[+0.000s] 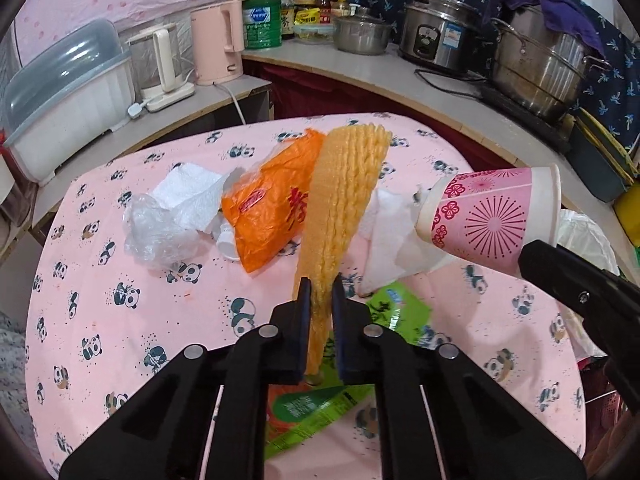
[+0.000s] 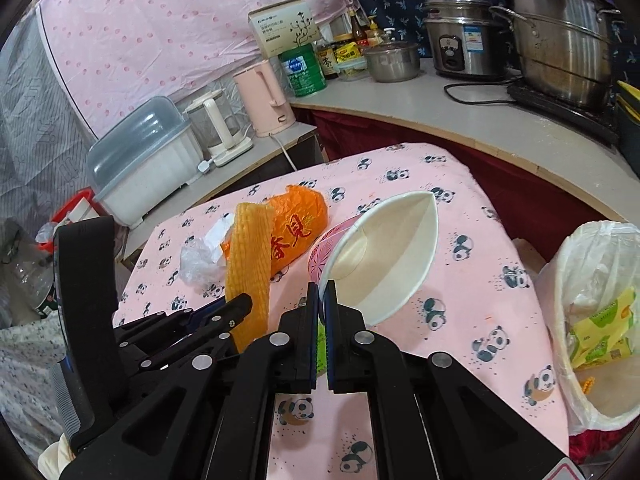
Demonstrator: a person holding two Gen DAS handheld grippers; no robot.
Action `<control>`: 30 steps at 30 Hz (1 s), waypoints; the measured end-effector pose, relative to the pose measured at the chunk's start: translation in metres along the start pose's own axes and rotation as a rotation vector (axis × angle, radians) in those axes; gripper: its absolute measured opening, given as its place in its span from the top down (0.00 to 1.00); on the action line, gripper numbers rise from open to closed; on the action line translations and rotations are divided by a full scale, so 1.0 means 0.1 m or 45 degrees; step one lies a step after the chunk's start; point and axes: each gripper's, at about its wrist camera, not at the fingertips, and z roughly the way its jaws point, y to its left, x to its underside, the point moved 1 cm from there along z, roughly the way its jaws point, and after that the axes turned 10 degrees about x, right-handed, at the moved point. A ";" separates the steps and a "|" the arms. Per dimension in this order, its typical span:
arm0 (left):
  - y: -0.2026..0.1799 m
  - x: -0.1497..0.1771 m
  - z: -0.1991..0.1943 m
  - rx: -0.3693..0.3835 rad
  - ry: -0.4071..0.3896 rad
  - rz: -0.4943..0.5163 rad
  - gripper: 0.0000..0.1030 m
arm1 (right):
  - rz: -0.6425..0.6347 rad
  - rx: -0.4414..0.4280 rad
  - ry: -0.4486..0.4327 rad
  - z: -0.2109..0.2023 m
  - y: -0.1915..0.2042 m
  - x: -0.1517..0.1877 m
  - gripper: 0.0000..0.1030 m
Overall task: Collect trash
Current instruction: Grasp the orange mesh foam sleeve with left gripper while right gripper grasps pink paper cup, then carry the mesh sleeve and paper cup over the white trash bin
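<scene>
My left claw (image 1: 320, 284) is clamped on the yellow foam net (image 1: 344, 200), lifted off the table (image 1: 120, 344). My right claw (image 2: 322, 288) pinches the rim of the paper cup (image 2: 384, 256) — squashed flat, held near the table's right edge. Just beyond that edge the bin (image 2: 600, 320) gapes. Orange bag (image 1: 272, 208) and tissues (image 1: 188, 196) lie farther left.

Trash around the bag (image 1: 272, 212) on your table (image 1: 132, 344)

Left of the bag you have tissue (image 1: 188, 196) and film (image 1: 156, 228); right of it, net (image 1: 344, 200), then cup (image 1: 492, 216); the bin (image 2: 600, 320) stands beyond the table's right edge.
</scene>
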 end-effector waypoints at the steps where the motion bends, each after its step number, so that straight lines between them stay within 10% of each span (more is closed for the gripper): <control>1: -0.05 -0.01 -0.04 0.002 -0.007 0.006 0.91 | 0.006 0.002 -0.010 -0.05 -0.04 0.00 0.97; 30: -2.36 0.09 -0.23 0.241 -0.031 0.381 0.91 | 0.370 0.284 -0.213 -1.26 -2.11 0.29 0.97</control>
